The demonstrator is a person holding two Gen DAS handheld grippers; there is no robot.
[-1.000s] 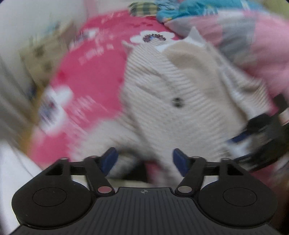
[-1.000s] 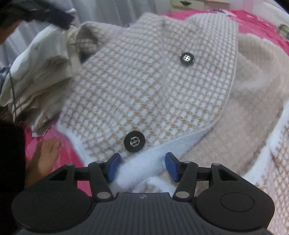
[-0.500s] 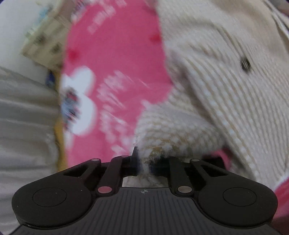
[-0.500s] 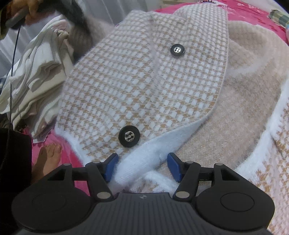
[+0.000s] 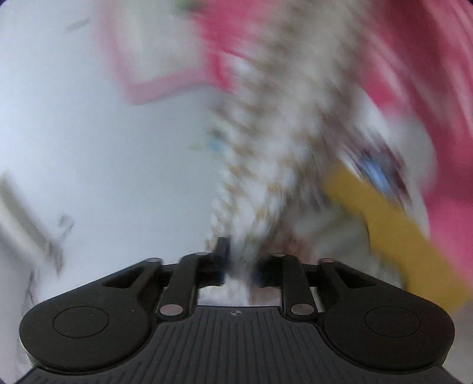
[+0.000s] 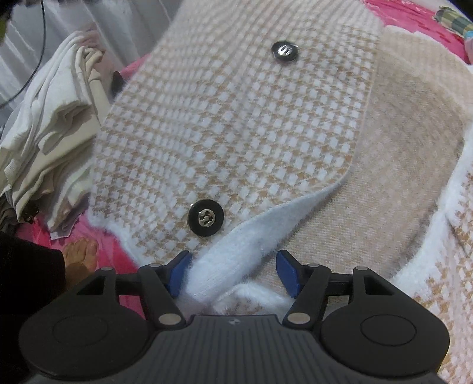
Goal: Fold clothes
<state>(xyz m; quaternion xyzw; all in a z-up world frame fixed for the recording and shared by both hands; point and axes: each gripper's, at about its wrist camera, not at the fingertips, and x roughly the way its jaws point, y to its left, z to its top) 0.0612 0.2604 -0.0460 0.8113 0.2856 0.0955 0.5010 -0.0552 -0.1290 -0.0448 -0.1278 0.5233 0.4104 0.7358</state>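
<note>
A beige-and-white houndstooth cardigan with black buttons lies spread on a pink bed sheet. My right gripper points down at its near corner. Its jaws are opening and stand wide, with the fuzzy white hem loosely between them, not pinched. The left wrist view is heavily blurred. There, my left gripper has a strip of the same cardigan pinched between its narrow jaws, which are opening slightly. The cloth stretches away from the fingers.
A stack of folded pale clothes sits left of the cardigan, and a bare foot rests on the sheet below it. In the left view I see the pink sheet, a yellow strip and a white wall.
My left gripper went from open above the cardigan to closed on its edge, then swung and rolled sharply with the cloth. The right gripper stayed put while its jaws widened.
</note>
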